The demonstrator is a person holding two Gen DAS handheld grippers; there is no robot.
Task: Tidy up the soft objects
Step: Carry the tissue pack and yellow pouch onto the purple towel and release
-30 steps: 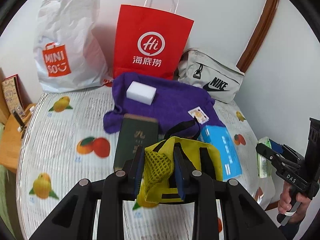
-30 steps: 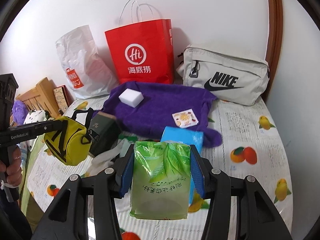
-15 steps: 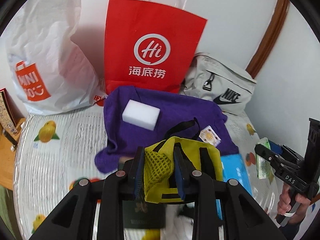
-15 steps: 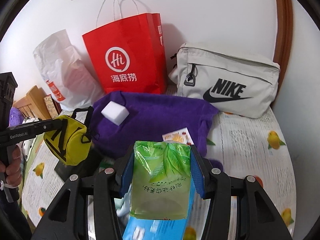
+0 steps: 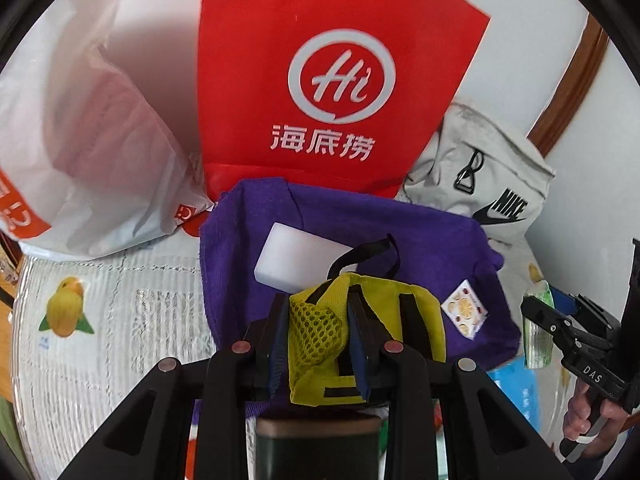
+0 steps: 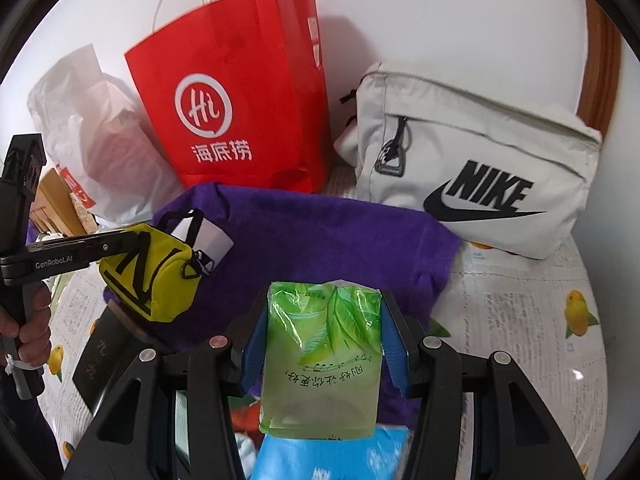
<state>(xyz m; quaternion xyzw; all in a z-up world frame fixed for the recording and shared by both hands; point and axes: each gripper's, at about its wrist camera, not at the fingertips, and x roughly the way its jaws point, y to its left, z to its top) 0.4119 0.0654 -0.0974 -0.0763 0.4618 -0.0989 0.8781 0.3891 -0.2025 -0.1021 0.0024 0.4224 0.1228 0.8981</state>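
Your left gripper is clamped on the yellow pouch, pinching its mesh side, and carries it in the air above the purple towel. Your right gripper is closed around the green tissue pack, also lifted off the table. So both hands are loaded and nothing in them has been set down yet.

By my reading the task is at an early-to-middle point: two soft items are picked up, but their destination is not reached. Left on the fruit-print tablecloth are the purple towel with a white sponge block and a small patterned sachet lying on it, a blue tissue pack just under your right gripper, and a dark green box just under your left (that one looks rigid, so probably not part of the sorting).

For room: the far side is crowded. The red Haidilao paper bag, the white Miniso plastic bag and the grey Nike bag stand along the wall, touching or nearly touching the towel's far edge. The red bag's mouth is not visible from here, so you cannot judge how wide it opens. The clearest free cloth is to the right, below the Nike bag, and to the left of the towel.
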